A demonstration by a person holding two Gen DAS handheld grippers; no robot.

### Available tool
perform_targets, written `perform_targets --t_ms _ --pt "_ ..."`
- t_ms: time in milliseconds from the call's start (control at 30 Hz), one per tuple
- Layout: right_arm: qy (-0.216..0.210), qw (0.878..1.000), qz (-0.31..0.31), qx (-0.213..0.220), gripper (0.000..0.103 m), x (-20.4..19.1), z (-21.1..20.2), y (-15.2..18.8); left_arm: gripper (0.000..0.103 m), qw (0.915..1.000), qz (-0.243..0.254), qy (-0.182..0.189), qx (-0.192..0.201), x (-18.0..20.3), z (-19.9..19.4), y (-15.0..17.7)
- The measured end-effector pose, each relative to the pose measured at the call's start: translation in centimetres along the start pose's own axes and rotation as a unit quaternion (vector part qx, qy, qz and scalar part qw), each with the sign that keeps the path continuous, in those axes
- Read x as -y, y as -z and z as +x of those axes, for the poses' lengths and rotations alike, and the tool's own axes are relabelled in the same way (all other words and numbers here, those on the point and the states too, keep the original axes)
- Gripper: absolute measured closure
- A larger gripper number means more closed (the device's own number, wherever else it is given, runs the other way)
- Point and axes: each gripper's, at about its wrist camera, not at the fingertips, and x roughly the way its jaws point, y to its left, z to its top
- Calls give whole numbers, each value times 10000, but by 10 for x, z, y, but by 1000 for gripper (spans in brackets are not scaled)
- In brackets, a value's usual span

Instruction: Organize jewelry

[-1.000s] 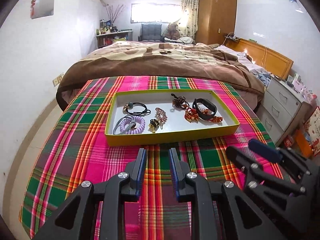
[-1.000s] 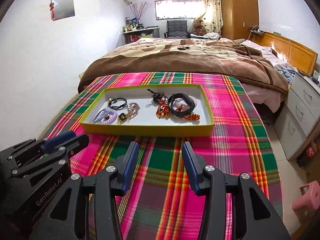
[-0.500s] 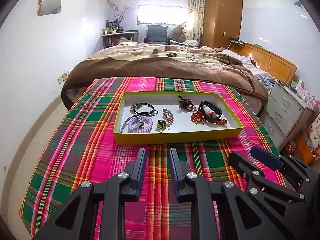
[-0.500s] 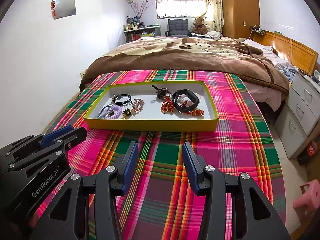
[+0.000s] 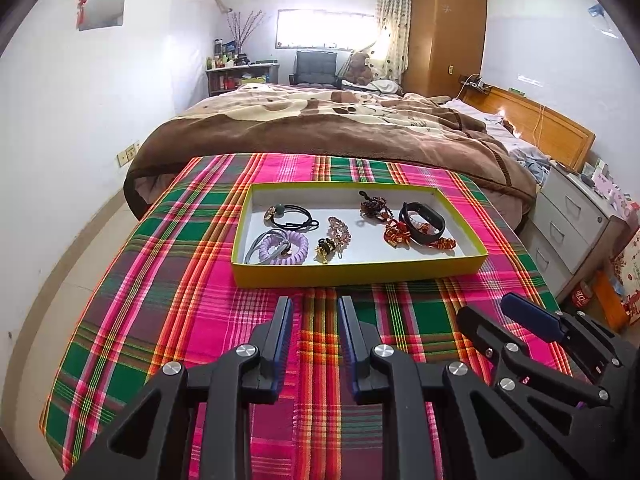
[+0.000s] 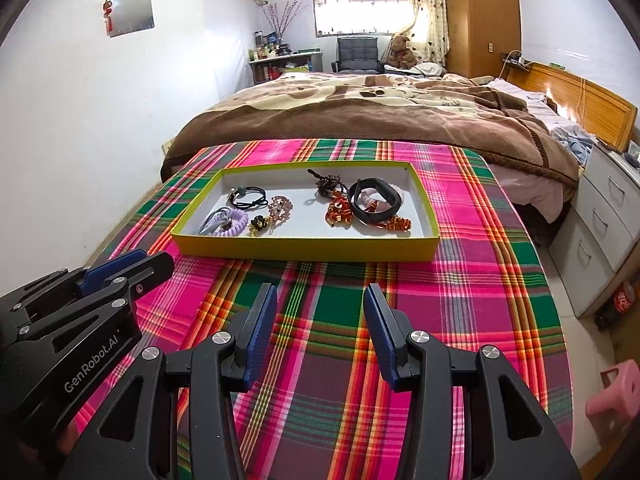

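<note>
Both the left gripper and right gripper are held with jaws apart and empty, below the centred jewelry tray.

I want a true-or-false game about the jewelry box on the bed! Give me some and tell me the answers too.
1. The yellow tray sits on a plaid cloth. True.
2. The purple coil hair tie lies outside the tray. False: it is inside, at the near left.
3. The left gripper holds a bracelet. False: it is open, holding nothing.
4. The black band lies at the tray's right side. True.
5. The right gripper is open. True.
</note>
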Motion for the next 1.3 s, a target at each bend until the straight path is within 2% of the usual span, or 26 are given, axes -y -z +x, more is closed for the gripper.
perform_targets --t_ms 1300 --pt "34 10000 -3 -55 57 -3 4 0 80 10000 -2 -16 -49 -2 2 1"
